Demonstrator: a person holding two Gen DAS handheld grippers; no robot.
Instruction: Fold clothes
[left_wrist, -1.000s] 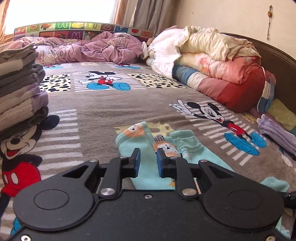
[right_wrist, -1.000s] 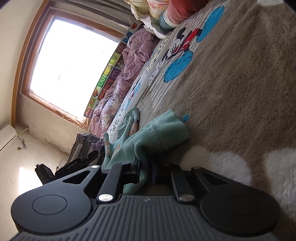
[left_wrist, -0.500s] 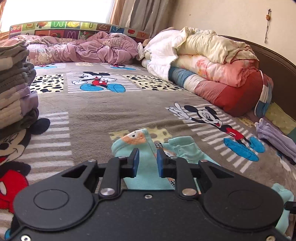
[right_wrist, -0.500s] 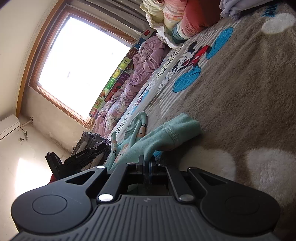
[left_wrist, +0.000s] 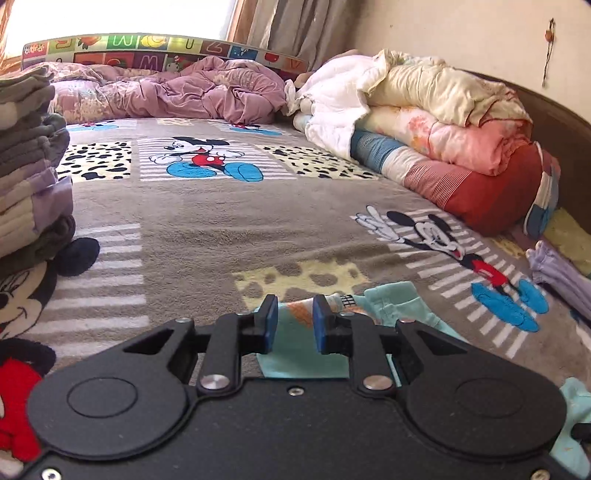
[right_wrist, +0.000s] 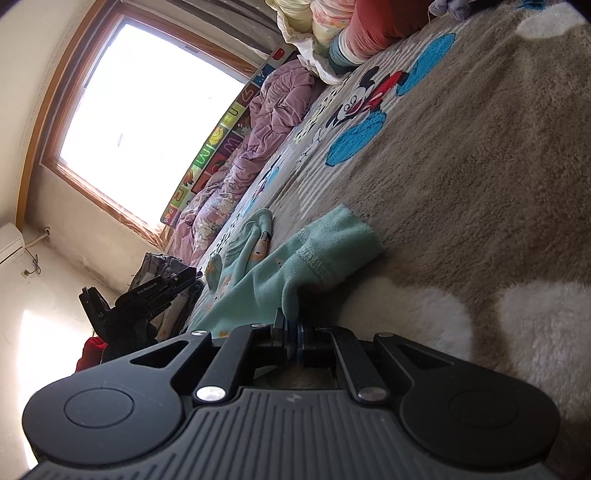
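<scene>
One teal fleece garment (right_wrist: 295, 266) lay on the plush cartoon blanket (left_wrist: 207, 229), its long axis running from the right gripper (right_wrist: 293, 334) toward the window. That gripper's jaws pinched its hem. The left gripper (left_wrist: 294, 325) hovered over it, jaws spread, holding nothing.

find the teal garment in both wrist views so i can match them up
Left wrist: the teal garment lies low at centre, on the blanket just beyond the open left gripper.
Right wrist: it runs from centre down to the right gripper, which is shut on its edge.
Shared landmark: the crumpled purple quilt below the window.
</scene>
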